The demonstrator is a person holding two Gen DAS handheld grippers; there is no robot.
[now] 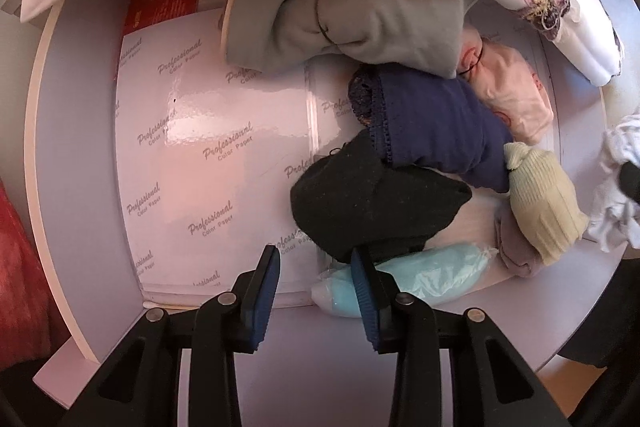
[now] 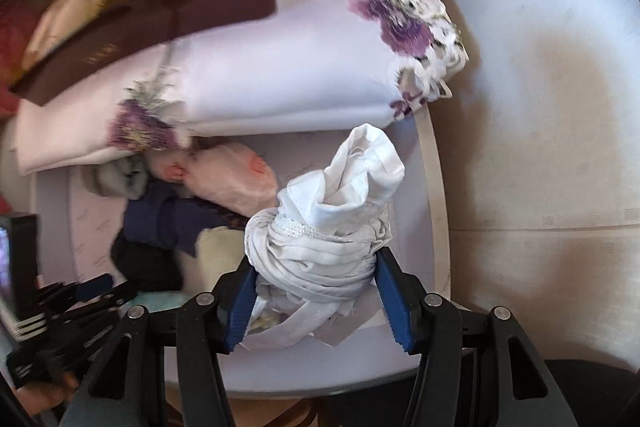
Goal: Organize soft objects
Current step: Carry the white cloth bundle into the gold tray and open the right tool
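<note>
In the left wrist view my left gripper [image 1: 316, 291] is open and empty, low in a white drawer [image 1: 80, 131], just in front of a black bundle [image 1: 372, 203]. Behind it lie a navy lace-edged bundle [image 1: 436, 131], a grey roll [image 1: 360, 23], a pink bundle [image 1: 516, 95], a cream ribbed bundle [image 1: 544, 203] and a light-blue bagged item [image 1: 424, 275]. In the right wrist view my right gripper [image 2: 316, 295] is shut on a knotted white cloth bundle [image 2: 336, 223], held above the drawer's right side. The same bundle shows at the left wrist view's right edge [image 1: 616, 187].
Glossy "Professional Color Paper" sheets [image 1: 208, 147] line the drawer's left half. A folded white floral-embroidered cloth [image 2: 280, 67] overhangs the drawer's back, with a dark brown box [image 2: 160, 15] on it. The drawer's right wall [image 2: 436, 187] stands beside the white bundle. Red fabric [image 1: 16, 267] sits at left.
</note>
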